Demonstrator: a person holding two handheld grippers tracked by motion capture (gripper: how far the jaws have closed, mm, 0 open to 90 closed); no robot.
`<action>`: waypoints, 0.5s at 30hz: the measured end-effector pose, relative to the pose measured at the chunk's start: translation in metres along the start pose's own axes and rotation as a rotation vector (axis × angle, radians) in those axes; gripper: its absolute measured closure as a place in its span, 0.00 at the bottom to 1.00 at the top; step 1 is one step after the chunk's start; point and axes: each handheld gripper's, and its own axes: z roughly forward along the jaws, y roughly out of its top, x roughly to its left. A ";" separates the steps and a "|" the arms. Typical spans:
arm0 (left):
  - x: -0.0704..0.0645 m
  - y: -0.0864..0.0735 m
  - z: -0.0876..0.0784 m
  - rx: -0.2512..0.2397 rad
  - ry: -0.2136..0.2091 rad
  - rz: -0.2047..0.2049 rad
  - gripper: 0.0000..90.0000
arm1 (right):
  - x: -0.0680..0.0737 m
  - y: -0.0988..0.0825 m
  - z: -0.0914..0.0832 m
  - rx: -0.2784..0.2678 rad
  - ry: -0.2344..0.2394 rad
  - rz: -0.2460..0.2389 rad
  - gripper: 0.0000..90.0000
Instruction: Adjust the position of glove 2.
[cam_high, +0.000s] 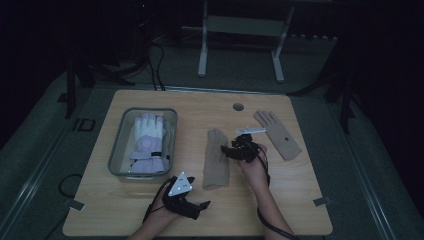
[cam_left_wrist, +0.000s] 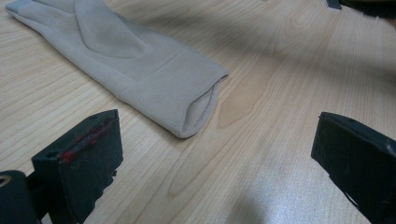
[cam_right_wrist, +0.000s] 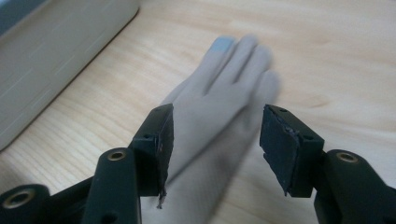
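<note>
Near the front edge of the surface (cam_high: 280, 210), left of its middle, the left gripper (cam_left_wrist: 215, 158) rests low with its jaws spread wide and nothing between them; the cuff end of the tan glove (cam_left_wrist: 140, 70) lies just ahead of it. That tan glove lies flat at the middle of the surface, fingers pointing toward the far edge. The right gripper (cam_right_wrist: 215, 144) hovers just above the glove, jaws released and parted over its palm; the view there is blurred, so the pads seem clear of the fabric. Toward the left edge sits a clear tray (cam_high: 116, 145) holding a white glove (cam_high: 147, 135). Toward the far right corner lies a second tan glove (cam_high: 277, 132).
</note>
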 end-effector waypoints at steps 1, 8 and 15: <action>0.000 0.000 0.000 0.001 0.000 0.001 0.03 | -0.003 0.002 -0.005 -0.008 -0.009 -0.005 0.50; 0.000 0.000 0.000 0.002 0.002 0.005 0.03 | -0.035 0.006 -0.036 -0.050 -0.074 -0.069 0.50; 0.000 0.000 0.000 0.006 0.002 0.003 0.03 | -0.070 0.001 -0.055 -0.065 -0.127 -0.062 0.50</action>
